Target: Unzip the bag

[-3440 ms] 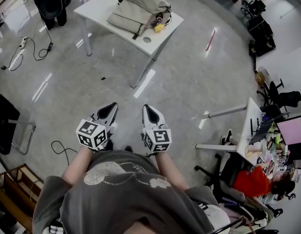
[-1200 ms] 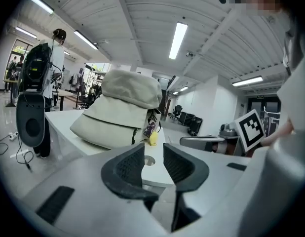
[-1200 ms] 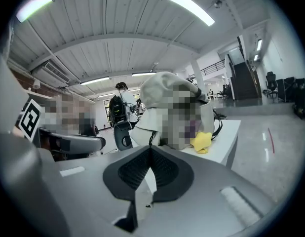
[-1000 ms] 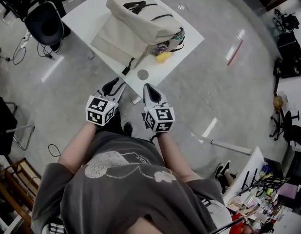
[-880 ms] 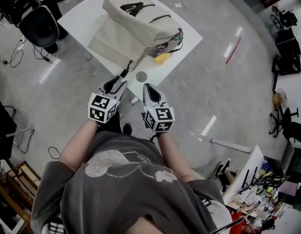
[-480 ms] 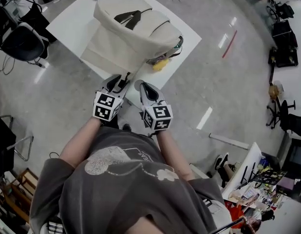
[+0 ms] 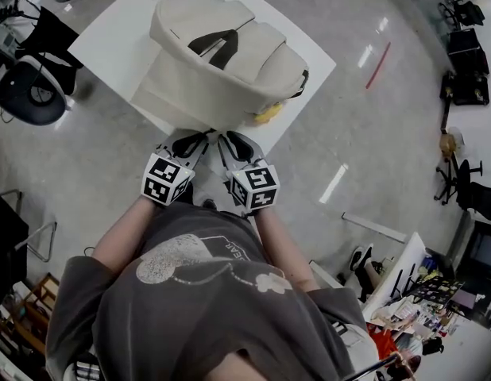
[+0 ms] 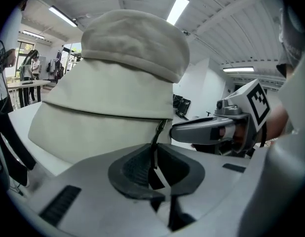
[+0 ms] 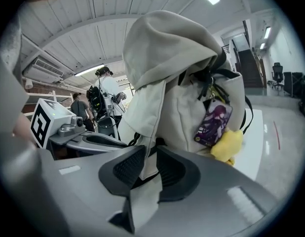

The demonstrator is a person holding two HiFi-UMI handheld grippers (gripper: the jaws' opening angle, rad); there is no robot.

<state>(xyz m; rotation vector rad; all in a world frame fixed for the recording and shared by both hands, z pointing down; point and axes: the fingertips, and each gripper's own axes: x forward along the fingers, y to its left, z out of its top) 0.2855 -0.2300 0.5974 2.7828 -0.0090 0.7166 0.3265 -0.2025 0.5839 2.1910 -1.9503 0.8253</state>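
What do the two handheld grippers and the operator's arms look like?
Both grippers, left and right, are light grey shells with dark ribbed pads and a white cube of black square markers. No cables visible. Grey short-sleeved T-shirt with pale print. Left jaws closing, right opening, part of the bag between each.

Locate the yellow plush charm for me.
In the right gripper view, the yellow plush charm sits at the lower right of the bag, just under the purple card tag.

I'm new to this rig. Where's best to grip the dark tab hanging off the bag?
I'd grip the tab low on its free length, from the near side, pads on its flat sides: it hangs thin and straight off the bag seam. The left tool, closing, has it between its jaws.
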